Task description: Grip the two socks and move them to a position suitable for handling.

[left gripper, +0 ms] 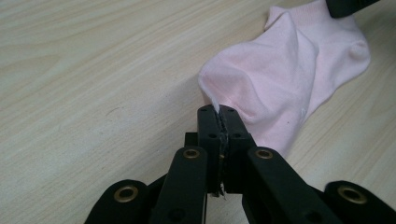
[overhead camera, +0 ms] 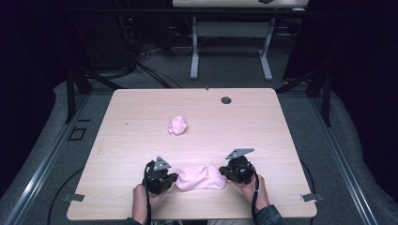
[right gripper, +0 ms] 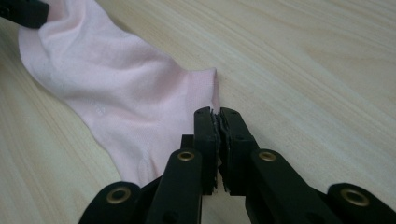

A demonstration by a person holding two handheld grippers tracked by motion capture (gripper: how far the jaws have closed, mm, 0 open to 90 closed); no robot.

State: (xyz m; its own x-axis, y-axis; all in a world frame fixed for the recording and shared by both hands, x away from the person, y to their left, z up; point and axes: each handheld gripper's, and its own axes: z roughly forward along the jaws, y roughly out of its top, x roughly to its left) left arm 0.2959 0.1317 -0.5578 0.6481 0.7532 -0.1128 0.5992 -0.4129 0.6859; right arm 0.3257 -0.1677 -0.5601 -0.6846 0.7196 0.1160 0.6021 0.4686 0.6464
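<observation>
Two grippers work one pale wooden table [overhead camera: 141, 112], largest item first. A pink sock [overhead camera: 202, 178] lies flat near the front edge, its long axis running left to right between the two hands. The left gripper [overhead camera: 172, 179] is clenched on the sock's left end — the left gripper view shows a thin pinch of fabric [left gripper: 215, 103] caught between the closed jaws, with the body of the sock [left gripper: 289, 74] extending away toward the other tool. The right gripper [overhead camera: 223, 171] is clamped on the opposite end; the right gripper view shows the cuff edge [right gripper: 212, 88] running into the shut jaws. Each hand thus sits at its own end, neither nearer the middle. Any lift or stretch should, by this reading, proceed along that left-right axis, both ends rising together to keep the fabric taut. A second pink sock [overhead camera: 178, 124], bunched — smallest item — rests farther back near the table's centre, well apart from both grippers.
</observation>
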